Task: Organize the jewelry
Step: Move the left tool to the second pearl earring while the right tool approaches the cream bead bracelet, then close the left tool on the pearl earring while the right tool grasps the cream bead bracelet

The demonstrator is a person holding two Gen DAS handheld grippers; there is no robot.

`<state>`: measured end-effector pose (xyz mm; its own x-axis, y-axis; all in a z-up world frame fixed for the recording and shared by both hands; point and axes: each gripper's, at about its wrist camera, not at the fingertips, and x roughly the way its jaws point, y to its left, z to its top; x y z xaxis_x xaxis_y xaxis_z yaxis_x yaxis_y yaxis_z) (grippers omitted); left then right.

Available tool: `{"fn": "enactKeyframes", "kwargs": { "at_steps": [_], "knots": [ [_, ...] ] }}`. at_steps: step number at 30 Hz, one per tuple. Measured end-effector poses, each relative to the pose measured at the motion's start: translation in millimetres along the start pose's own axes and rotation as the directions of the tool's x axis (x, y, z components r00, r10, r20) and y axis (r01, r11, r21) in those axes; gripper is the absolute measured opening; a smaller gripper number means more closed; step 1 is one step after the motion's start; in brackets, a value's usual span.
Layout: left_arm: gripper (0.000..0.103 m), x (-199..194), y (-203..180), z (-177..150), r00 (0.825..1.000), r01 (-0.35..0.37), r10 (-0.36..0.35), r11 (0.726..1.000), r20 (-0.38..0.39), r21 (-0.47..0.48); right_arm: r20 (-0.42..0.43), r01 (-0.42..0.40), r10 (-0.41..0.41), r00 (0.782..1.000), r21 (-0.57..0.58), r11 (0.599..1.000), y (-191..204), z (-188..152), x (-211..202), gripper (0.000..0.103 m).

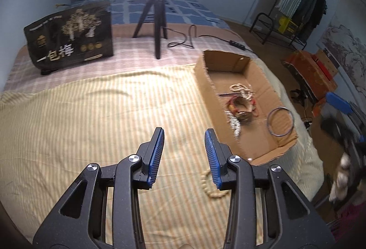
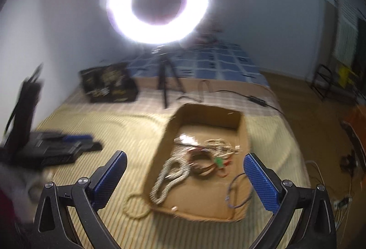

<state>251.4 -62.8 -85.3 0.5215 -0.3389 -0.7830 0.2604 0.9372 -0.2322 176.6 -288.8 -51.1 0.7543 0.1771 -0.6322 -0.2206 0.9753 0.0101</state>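
Observation:
A shallow cardboard box (image 1: 231,59) lies on the striped bedcover and holds a pile of jewelry (image 1: 240,105): bead strands, red cords, a silvery chain and a thin metal bangle (image 1: 280,121). A cream bead necklace (image 1: 211,187) lies on the cover outside the box, just under my right-hand finger. My left gripper (image 1: 184,134) is open and empty, hovering left of the box. In the blurred right wrist view, my right gripper (image 2: 185,157) is wide open and empty above the box (image 2: 160,148), with the jewelry pile (image 2: 196,157) and the cream necklace (image 2: 135,205) below.
A ring light on a black tripod (image 1: 157,20) stands at the back with its cable (image 1: 205,37). A dark printed bag (image 1: 71,36) stands at the back left. The left gripper shows as a dark blur (image 2: 45,146) at the left. The bed edge (image 1: 304,146) drops off right of the box.

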Motion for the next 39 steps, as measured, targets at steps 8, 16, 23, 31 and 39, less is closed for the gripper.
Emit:
{"fn": "enactKeyframes", "kwargs": {
  "at_steps": [8, 16, 23, 31, 39],
  "knots": [
    [0.037, 3, 29, -5, 0.999, -0.031, 0.030, 0.998, -0.016, -0.049, -0.051, -0.121, 0.115, 0.992, -0.134, 0.984, 54, -32, 1, 0.103],
    [0.027, 26, 34, -24, 0.995, -0.029, 0.028, 1.000, -0.098, -0.012, -0.185, -0.247, 0.204, 0.961, -0.259, 0.934, 91, -70, 26, 0.095],
    [0.020, 47, 35, -38, 0.986, -0.024, 0.026, 1.000, -0.165, 0.011, -0.293, -0.300, 0.212, 0.932, -0.300, 0.905, 111, -88, 56, 0.076],
    [0.013, 58, 43, -41, 0.981, -0.026, 0.028, 1.000, -0.193, 0.008, -0.403, -0.301, 0.176, 0.898, -0.273, 0.914, 111, -94, 92, 0.056],
    [0.010, 67, 43, -40, 0.977, -0.027, 0.027, 1.000, -0.210, 0.005, -0.447, -0.309, 0.176, 0.877, -0.244, 0.920, 107, -96, 106, 0.043]
  ]
}}
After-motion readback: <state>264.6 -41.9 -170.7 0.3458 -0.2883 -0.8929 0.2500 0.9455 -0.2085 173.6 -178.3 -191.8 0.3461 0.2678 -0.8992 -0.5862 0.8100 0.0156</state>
